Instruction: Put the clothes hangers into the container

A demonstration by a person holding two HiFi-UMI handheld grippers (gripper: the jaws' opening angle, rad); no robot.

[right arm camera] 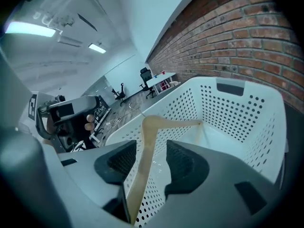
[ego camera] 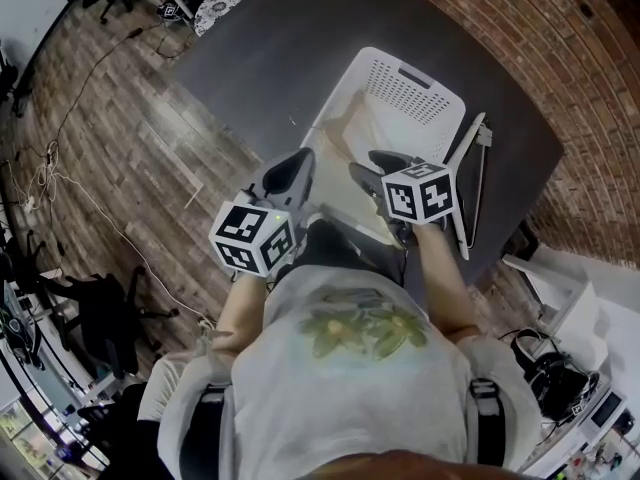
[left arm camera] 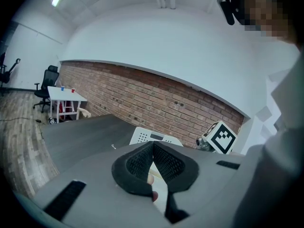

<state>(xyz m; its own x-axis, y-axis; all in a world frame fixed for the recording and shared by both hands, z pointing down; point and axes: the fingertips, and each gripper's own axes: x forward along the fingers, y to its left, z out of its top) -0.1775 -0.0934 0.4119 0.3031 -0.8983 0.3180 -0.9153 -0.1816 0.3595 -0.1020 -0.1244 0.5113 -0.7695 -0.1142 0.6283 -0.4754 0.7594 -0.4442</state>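
The right claw [right arm camera: 152, 147] is held with its jaws spread wide. The pale wooden clothes hanger [right arm camera: 148, 127] is left loose between them, leaned over the near rim of the white plastic basket with holes [right arm camera: 237, 122] just ahead. The left claw [left arm camera: 153, 145] is pinched together at its tips. The hanger could be knocked outside the basket if bumped. No words can be read.

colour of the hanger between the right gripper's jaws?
Pale tan, wood-like hanger; clearest in the right gripper view.

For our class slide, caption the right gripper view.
Open tongs straddle a wooden clothes hanger leaning into a white perforated laundry basket.
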